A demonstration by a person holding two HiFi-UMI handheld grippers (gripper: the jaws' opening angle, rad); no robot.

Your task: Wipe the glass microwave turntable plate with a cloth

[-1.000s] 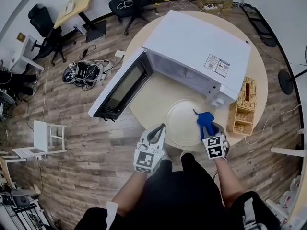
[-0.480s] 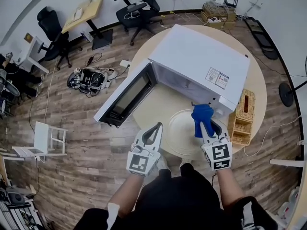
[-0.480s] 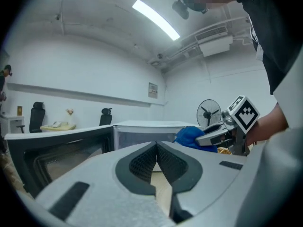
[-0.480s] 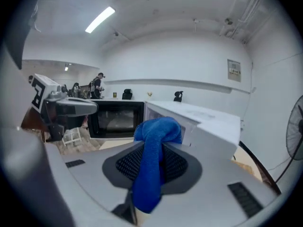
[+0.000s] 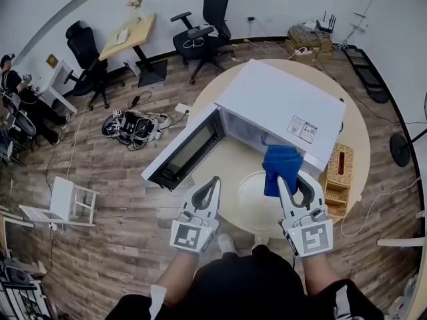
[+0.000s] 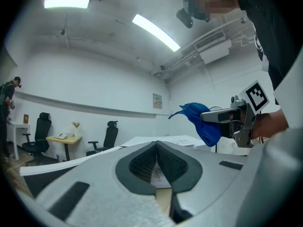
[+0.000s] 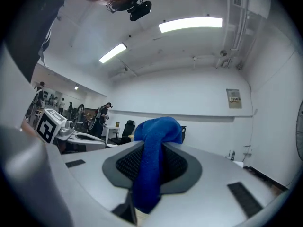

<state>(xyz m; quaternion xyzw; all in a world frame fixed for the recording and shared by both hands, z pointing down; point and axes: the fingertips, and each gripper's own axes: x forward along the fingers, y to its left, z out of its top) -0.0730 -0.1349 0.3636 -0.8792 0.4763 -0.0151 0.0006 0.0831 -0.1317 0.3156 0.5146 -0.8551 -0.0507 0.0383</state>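
The glass turntable plate (image 5: 252,199) lies flat on the round wooden table (image 5: 227,159), in front of the microwave's open cavity. My right gripper (image 5: 289,178) is held above the plate's right side, shut on a blue cloth (image 5: 280,165) that bunches over its tips. In the right gripper view the cloth (image 7: 154,148) hangs down between the shut jaws. Left of the plate, near the table's front edge, my left gripper (image 5: 212,183) is shut with nothing in it. The left gripper view looks level across the room at the cloth (image 6: 201,122), with the plate hidden.
The white microwave (image 5: 283,105) fills the table's middle, its door (image 5: 183,149) swung open to the left. A wicker basket (image 5: 337,172) stands at the table's right edge. On the floor are a white stool (image 5: 67,202), a cable pile (image 5: 133,125) and office chairs (image 5: 207,15).
Both grippers have risen toward the head camera. The right one has lifted the blue cloth up off the plate's right side. The left stays shut and empty.
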